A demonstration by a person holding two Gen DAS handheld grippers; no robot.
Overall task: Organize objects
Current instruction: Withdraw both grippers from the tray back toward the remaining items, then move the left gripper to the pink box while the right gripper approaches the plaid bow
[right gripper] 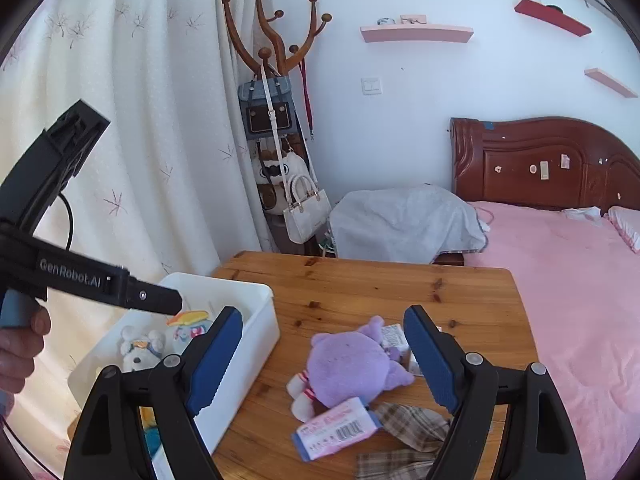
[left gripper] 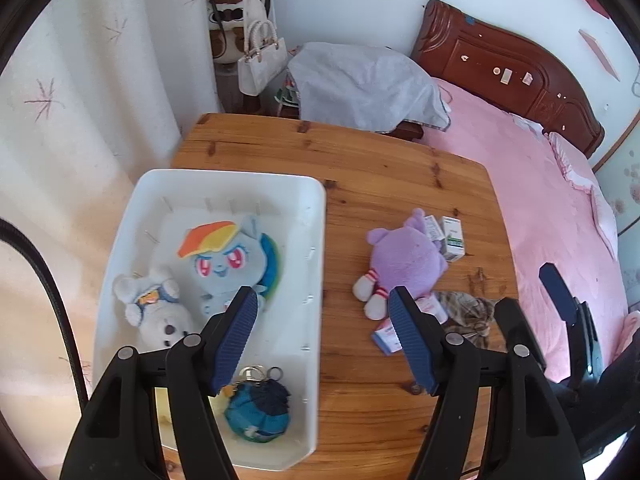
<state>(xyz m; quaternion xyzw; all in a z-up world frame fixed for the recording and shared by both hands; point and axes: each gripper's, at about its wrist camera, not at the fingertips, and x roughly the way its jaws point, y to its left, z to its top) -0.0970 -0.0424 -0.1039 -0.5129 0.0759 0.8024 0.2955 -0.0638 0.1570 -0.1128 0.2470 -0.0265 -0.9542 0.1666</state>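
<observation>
Both claws, left claw (left gripper: 322,302) and right claw (right gripper: 322,346), hung wide and empty, since the purple plush (right gripper: 348,364) lay outside the white bin (left gripper: 312,216).

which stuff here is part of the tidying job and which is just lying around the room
Job:
white bin
pony plush
grey bear
blue keychain toy
purple plush
pink box
small boxes
plaid cloth

Lying about:
coat rack
white handbag
bed
curtain
</observation>
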